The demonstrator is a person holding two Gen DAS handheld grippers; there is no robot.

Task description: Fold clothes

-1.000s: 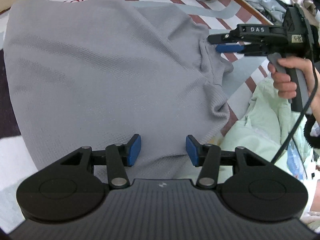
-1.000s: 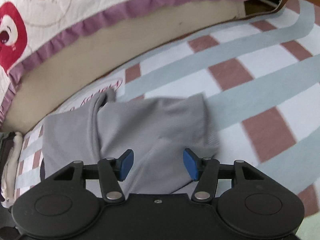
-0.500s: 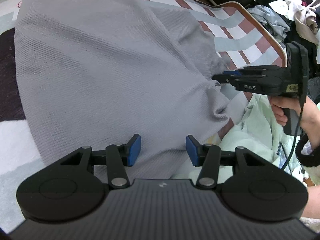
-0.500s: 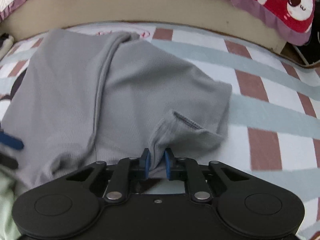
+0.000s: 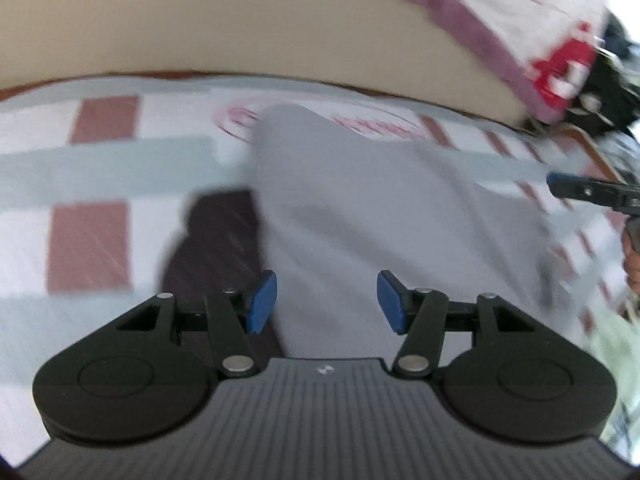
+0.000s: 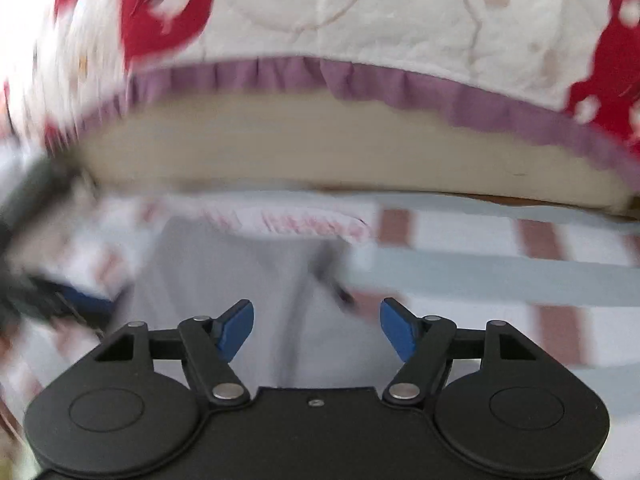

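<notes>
Grey shirt (image 5: 360, 208) edges free — bare checked sheet (image 5: 92, 184) alongside.

A checked mat (image 5: 92, 152) lies below a purple-frilled quilt (image 6: 360, 20).

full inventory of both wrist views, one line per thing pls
grey garment: 1, grey, lying on the striped sheet, ahead of both grippers
striped sheet: 1, white with pale blue bands and brown-red blocks, under the garment
dark patch: 1, dark, left of the garment; blurred, cannot identify
quilt: 1, cream and red with purple frill, far edge
pale green cloth: 1, right edge
left gripper: black, blue pads, jaws opening, nothing between
right gripper: same, jaws opening, empty
</notes>
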